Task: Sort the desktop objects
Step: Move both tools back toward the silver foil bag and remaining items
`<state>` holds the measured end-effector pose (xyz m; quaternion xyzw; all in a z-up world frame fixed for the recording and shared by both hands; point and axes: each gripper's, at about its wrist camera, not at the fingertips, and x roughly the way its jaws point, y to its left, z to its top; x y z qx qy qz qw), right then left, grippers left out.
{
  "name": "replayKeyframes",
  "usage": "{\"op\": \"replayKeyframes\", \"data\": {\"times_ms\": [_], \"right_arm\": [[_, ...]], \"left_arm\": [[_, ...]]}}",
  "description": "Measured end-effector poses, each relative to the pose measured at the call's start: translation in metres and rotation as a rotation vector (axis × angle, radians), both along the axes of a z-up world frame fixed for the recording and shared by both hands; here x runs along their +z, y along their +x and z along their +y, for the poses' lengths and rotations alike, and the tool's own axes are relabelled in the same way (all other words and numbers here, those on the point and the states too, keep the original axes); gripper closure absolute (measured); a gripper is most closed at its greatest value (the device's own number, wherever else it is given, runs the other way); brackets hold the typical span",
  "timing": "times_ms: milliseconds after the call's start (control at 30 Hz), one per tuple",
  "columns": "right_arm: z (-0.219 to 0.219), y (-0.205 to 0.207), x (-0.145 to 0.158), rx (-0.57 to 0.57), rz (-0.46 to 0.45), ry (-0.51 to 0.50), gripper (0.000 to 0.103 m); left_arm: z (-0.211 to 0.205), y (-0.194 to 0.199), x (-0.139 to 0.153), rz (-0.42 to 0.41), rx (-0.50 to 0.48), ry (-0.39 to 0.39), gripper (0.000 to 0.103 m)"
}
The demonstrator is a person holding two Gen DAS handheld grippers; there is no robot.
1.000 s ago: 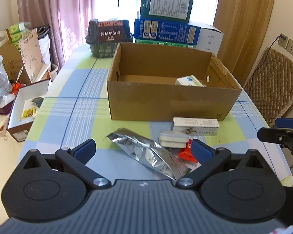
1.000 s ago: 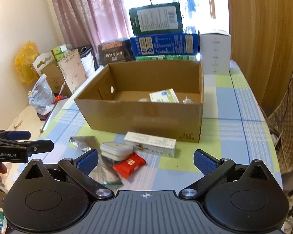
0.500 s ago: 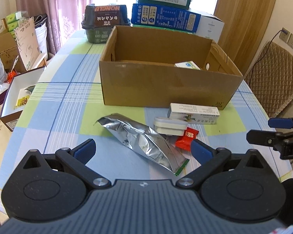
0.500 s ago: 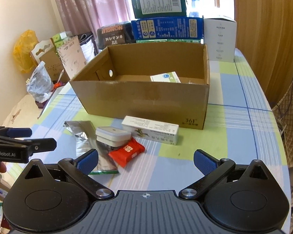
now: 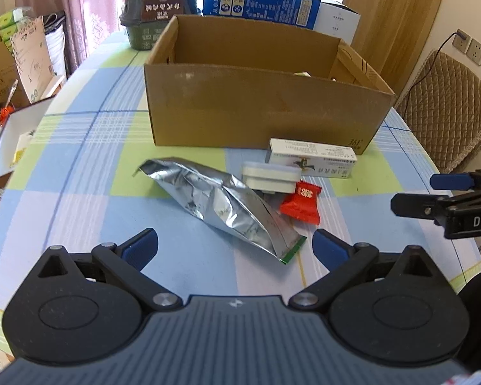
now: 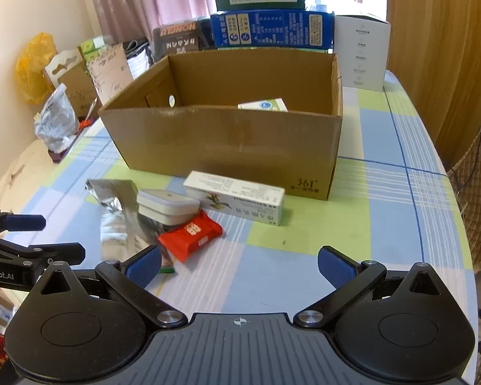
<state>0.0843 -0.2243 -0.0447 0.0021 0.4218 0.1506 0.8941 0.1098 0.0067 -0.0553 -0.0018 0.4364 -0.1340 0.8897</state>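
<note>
Left gripper (image 5: 235, 246) spread wide, holding nothing; right gripper (image 6: 239, 264) likewise wide and empty. Just ahead of the left pads lies a crumpled silver foil pouch (image 5: 219, 204), green strip at its near end. Beside it, toward the right gripper — a red sachet (image 6: 190, 235) with white characters, touching a white lidded case (image 6: 166, 207). Beyond these, a white carton (image 6: 235, 201) with small print, unreadable. Farther ahead stands the open cardboard box (image 6: 231, 147), marked "361°". Behind it, a pack labelled "HONGLU" (image 5: 159, 1).
</note>
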Motion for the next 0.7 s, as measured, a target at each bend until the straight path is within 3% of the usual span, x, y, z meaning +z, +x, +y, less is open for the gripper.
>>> {"op": "replayKeyframes", "data": {"times_ms": [333,533,567,700], "right_arm": [[0.008,0.019,-0.025,0.050,0.026,-0.016,0.002],[0.018,0.030,-0.036,0.079,0.034,-0.022,0.003],[0.019,0.031,-0.038,0.086,0.036,-0.025,0.003],[0.026,0.032,-0.041,0.119,0.045,-0.029,0.009]], "left_arm": [[-0.008,0.018,-0.029,0.046,-0.001,-0.066,0.018],[-0.015,0.027,-0.045,0.079,-0.022,-0.076,0.039],[-0.015,0.028,-0.047,0.085,-0.023,-0.079,0.048],[-0.008,0.024,-0.050,0.099,-0.033,-0.089,0.058]]}}
